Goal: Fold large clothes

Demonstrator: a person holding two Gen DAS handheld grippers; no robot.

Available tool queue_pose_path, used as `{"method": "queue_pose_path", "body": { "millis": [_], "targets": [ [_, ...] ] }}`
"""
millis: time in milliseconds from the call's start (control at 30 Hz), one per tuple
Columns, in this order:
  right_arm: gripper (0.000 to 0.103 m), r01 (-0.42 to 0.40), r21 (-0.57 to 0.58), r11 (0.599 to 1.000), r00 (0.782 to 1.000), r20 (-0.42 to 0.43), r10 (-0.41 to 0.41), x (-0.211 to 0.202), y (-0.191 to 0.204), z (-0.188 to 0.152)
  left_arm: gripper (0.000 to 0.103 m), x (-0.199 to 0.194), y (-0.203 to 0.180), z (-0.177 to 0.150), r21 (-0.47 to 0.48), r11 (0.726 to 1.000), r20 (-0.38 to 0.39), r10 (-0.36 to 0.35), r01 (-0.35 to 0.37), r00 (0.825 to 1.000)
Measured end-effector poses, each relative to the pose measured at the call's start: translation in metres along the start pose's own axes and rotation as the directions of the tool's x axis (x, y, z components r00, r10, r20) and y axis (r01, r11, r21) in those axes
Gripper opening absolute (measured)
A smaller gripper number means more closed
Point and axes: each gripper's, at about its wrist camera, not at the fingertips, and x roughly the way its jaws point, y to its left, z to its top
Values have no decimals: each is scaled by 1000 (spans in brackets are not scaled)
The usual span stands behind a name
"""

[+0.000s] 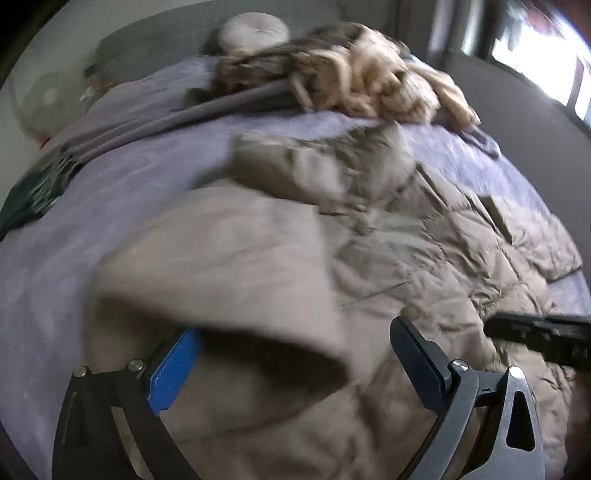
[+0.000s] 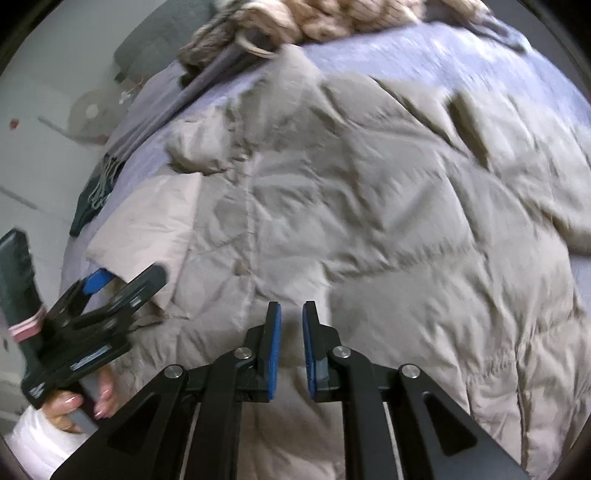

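A beige quilted puffer coat lies spread over a lavender bed cover. My left gripper stands wide open at the coat's left edge. A loose, blurred fold of the coat lies between its fingers and over the blue pad; nothing presses on it. My right gripper hovers over the coat's near middle, its blue pads a narrow gap apart with nothing between them. Its black body shows at the right of the left wrist view. A hand holds the left gripper's handle.
A cream and brown knitted pile sits at the bed's far end, with a grey fringed scarf beside it. A dark green cloth hangs at the left edge. A round fan stands on the floor.
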Motion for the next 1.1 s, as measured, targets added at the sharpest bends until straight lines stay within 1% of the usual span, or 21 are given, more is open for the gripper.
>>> {"method": "queue_pose_path", "body": {
  "millis": [33,67,100,200,267,367,400,467,500,600,667,700,767,800,867,933,967,1000,1033,1067,1100],
  "targets": [
    [59,3,-28,1000,1000,7,-2,-1,10,2,100,-10,16,-3,-37,999,4,2,-2,1000],
    [72,6,-57,998,1000,18,-5,-2,20,4,100,-15,33,-5,-76,997,7,7,-7,1000],
    [80,3,-97,995,999,38,1,-4,33,6,100,-18,50,-7,-111,994,7,15,-14,1000],
    [80,24,-259,965,997,79,-4,-3,81,8,100,-22,109,-22,-258,964,-26,63,-68,998],
    [80,77,-377,923,993,108,-39,4,116,6,100,-18,136,-30,-342,937,-44,55,-66,998],
    [80,198,-560,805,979,157,-132,29,169,-3,100,-2,169,-46,-474,881,-67,-32,-3,997],
    [80,229,-591,774,973,172,-156,38,179,-6,100,5,176,-49,-501,866,-75,-57,12,996],
    [80,305,-651,695,952,217,-215,62,200,-11,100,16,181,-54,-518,855,-88,-71,16,994],
    [79,333,-661,672,943,235,-236,71,206,-11,100,22,180,-56,-514,858,-98,-62,3,993],
    [79,397,-657,641,918,272,-289,93,214,-1,100,31,176,-61,-503,864,-116,-39,-24,993],
    [79,429,-608,668,903,299,-309,92,210,11,100,30,174,-64,-493,869,-114,-24,-36,993],
    [79,430,-564,705,901,310,-302,84,204,18,100,29,172,-63,-484,874,-116,-11,-47,993],
    [79,373,-448,813,917,311,-249,61,173,32,100,26,168,-64,-459,885,-122,28,-81,992],
    [79,345,-393,852,923,307,-232,51,156,36,100,26,167,-60,-451,888,-127,38,-91,991],
    [79,301,-288,909,931,295,-215,37,129,41,100,21,164,-55,-428,898,-123,58,-106,991],
    [79,191,-143,971,960,232,-155,30,86,48,99,15,159,-41,-400,909,-87,88,-116,992],
    [79,118,-59,991,976,190,-105,31,63,52,91,10,157,-35,-384,916,-63,101,-118,993],
    [79,73,-8,997,983,170,-71,32,50,53,68,10,155,-30,-378,919,-55,102,-115,993],
    [77,4,75,997,989,149,-15,34,33,54,58,12,154,-24,-374,921,-66,89,-108,994],
    [72,-52,143,988,989,141,32,37,19,55,37,18,154,-20,-380,921,-83,61,-88,995],
    [51,-115,213,970,986,140,87,41,5,56,26,24,154,-16,-387,920,-88,38,-69,995]
  ]
}}
